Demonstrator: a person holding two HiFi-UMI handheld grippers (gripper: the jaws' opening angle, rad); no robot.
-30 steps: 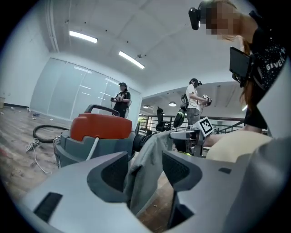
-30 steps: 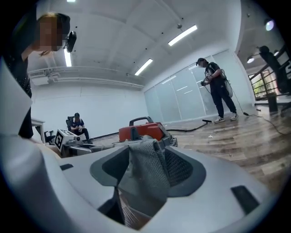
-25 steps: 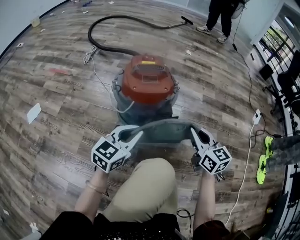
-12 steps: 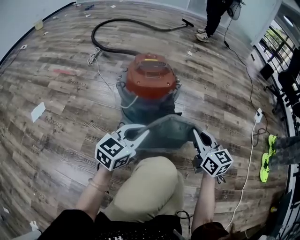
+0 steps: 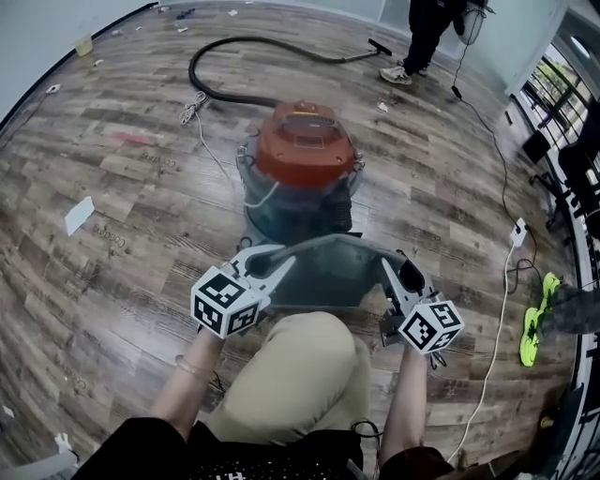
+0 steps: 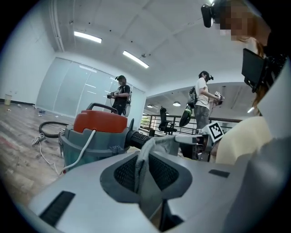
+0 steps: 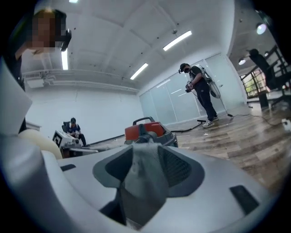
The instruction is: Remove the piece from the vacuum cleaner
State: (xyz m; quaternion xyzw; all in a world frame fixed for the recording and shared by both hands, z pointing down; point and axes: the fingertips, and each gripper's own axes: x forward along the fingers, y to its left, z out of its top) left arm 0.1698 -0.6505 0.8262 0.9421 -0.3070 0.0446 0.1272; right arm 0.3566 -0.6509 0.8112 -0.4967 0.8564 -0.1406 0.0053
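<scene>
Nearest, above the person's bent knee [image 5: 300,370]: one grey cloth piece [image 5: 328,270], already off the vacuum cleaner [image 5: 302,150], slung as a sagging band between the two tongs and clear of the floor.

Hazard, judged: the cloth hangs from two thin edges only. If the right-hand hold goes slack, that end would likely drop and swing from the left tong, or trail onto the floor; pulling the tongs further apart could tug an edge out of a pinch.

Left gripper [image 5: 272,267]: jaws almost together, pinching a narrow folded edge of the cloth between the pads.

Right gripper [image 5: 398,272]: jaws partway apart, having just been opening; a thicker bunch of the cloth stands between them and fills the gap, so the pads appear to bear on it, though the hold looks loose.

Beyond the cloth: the vacuum cleaner, a grey drum with a red lid, upright on the wood floor and well apart from both tongs.

Farther: a black hose [image 5: 191,70] curving away across the floor.

Farthest: a standing person [image 5: 427,28], legs only in view.
</scene>
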